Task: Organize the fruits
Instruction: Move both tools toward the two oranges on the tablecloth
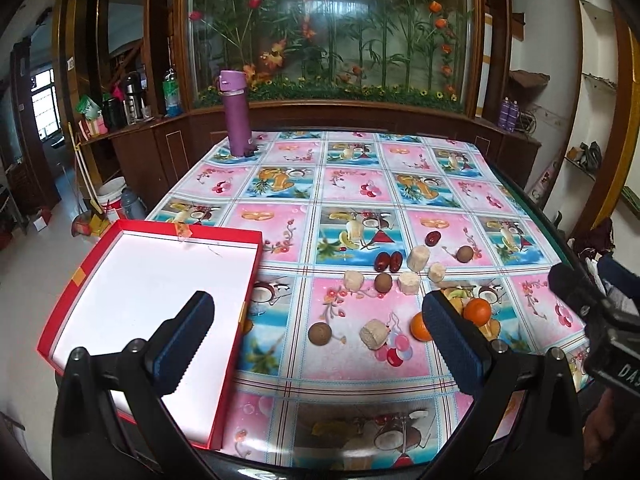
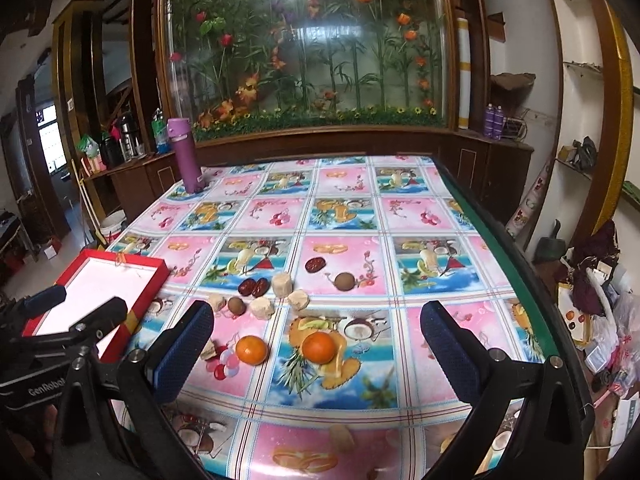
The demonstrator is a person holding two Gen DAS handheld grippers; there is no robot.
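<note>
Both grippers hang spread wide, gripping nothing: left gripper (image 1: 318,334) low in frame, right gripper (image 2: 318,338) likewise. The two oranges (image 2: 251,350) sit center-frame on the tablecloth (image 2: 344,216), dates (image 2: 253,287) just above. The empty red box (image 1: 152,292) sits lower left.

Box (image 1: 132,280) at table's (image 1: 360,188) left edge, fruits (image 1: 400,280) scattered right, bottle (image 1: 237,116) behind
</note>
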